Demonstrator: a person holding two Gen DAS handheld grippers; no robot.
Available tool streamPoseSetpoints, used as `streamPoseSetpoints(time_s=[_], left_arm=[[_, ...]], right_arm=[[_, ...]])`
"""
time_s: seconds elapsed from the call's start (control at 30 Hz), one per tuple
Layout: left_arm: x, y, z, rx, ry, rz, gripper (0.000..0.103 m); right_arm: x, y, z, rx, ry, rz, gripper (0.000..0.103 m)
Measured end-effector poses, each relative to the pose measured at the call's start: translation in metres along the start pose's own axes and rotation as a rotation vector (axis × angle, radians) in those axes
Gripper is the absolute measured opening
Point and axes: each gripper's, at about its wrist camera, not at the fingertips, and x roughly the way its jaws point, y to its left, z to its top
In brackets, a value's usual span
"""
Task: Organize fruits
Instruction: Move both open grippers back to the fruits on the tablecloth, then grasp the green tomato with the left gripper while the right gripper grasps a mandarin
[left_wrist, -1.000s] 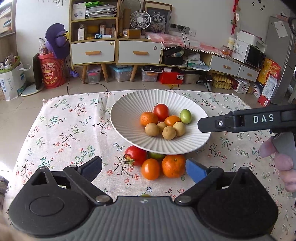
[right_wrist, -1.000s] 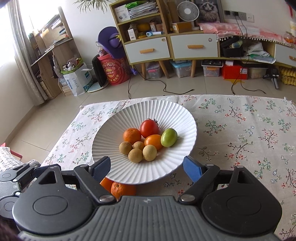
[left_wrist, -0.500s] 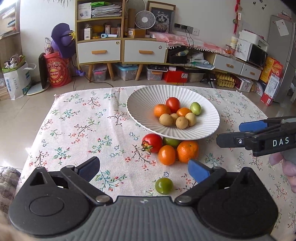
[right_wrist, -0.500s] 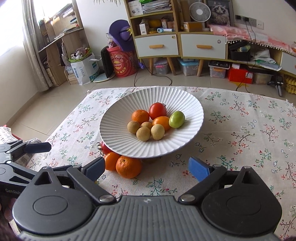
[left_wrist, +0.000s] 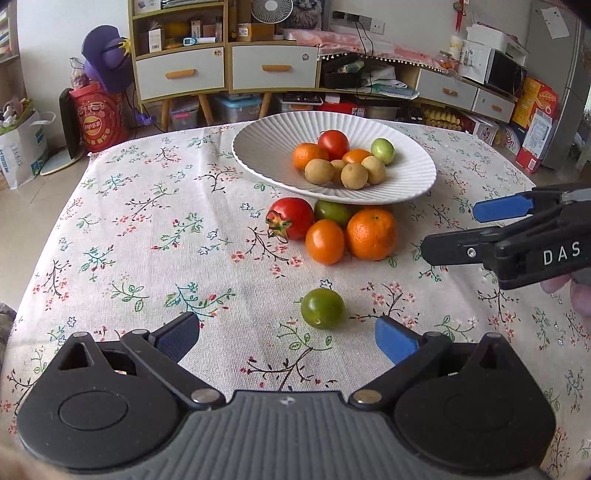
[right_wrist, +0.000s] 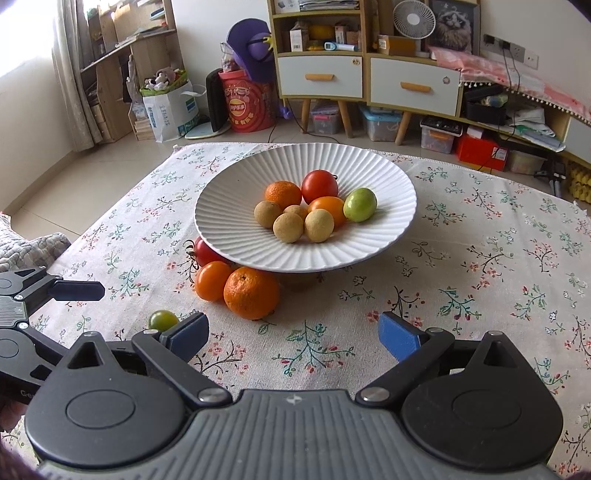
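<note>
- A small green tomato (left_wrist: 322, 308) lay alone on the flowered tablecloth (left_wrist: 147, 236), just ahead of the left gripper (left_wrist: 287, 334) and a little right of the midline between its fingers; the jaws stood wide with nothing between them; the blue pads touched no fruit.
- Bare cloth lay on every side of that green tomato; nothing stood between it and the gripper's open mouth.
- Farther on, a cluster sat on the cloth against the foot of the white ribbed bowl (left_wrist: 273, 147): a red tomato (left_wrist: 293, 218) with its stem to the left, an orange tomato (left_wrist: 325, 242), a mandarin (left_wrist: 371, 233), and a green fruit (left_wrist: 332, 212) half hidden under the bowl's rim; these pressed close together.
- Inside the bowl lay a red tomato, two orange fruits, a green one and several tan round fruits, heaped near the middle; the bowl's overhanging rim crowded the cluster from above.
- The right gripper (right_wrist: 293, 330) hovered over the near cloth facing the bowl, jaws wide and empty; the mandarin sat just ahead of it and toward its left finger.
- The cloth's left part lay open to its hem; its far edge ran behind the bowl.
- Beyond the table stood a cabinet with drawers (right_wrist: 321, 75), a fan (right_wrist: 413, 18) and floor clutter.
</note>
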Motion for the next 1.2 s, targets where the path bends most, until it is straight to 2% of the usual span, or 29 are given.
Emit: streamPoseSetpoints(time_s=[0.13, 0.27, 0.43, 0.6, 0.73, 0.8, 0.87, 1.2], left_arm=[[0.003, -0.001, -0.001, -0.019, 0.007, -0.027, 0.098], [0.005, -0.002, 0.000, -0.033, 0.011, -0.055, 0.081], [0.008, -0.001, 0.004, -0.064, 0.022, -0.089, 0.066], [0.011, -0.005, 0.006, -0.044, 0.028, -0.096, 0.051], [0.012, -0.007, 0.007, -0.029, 0.021, -0.089, 0.042], [0.013, -0.007, 0.008, -0.025, 0.019, -0.084, 0.031], [0.012, -0.007, 0.008, -0.024, 0.019, -0.083, 0.026], [0.008, -0.004, 0.011, -0.021, 0.014, -0.084, 0.026]], right_arm=[[0.006, 0.003, 0.001, 0.000, 0.010, -0.011, 0.098], [0.012, 0.007, 0.002, -0.002, 0.015, -0.019, 0.098], [0.019, 0.014, 0.001, -0.023, 0.038, -0.020, 0.096], [0.024, 0.019, 0.001, -0.023, 0.055, -0.006, 0.092], [0.028, 0.022, 0.004, -0.024, 0.057, -0.007, 0.084], [0.030, 0.024, 0.004, -0.026, 0.059, -0.008, 0.079], [0.032, 0.025, 0.005, -0.026, 0.059, -0.012, 0.072], [0.036, 0.031, 0.011, -0.038, 0.062, -0.008, 0.043]])
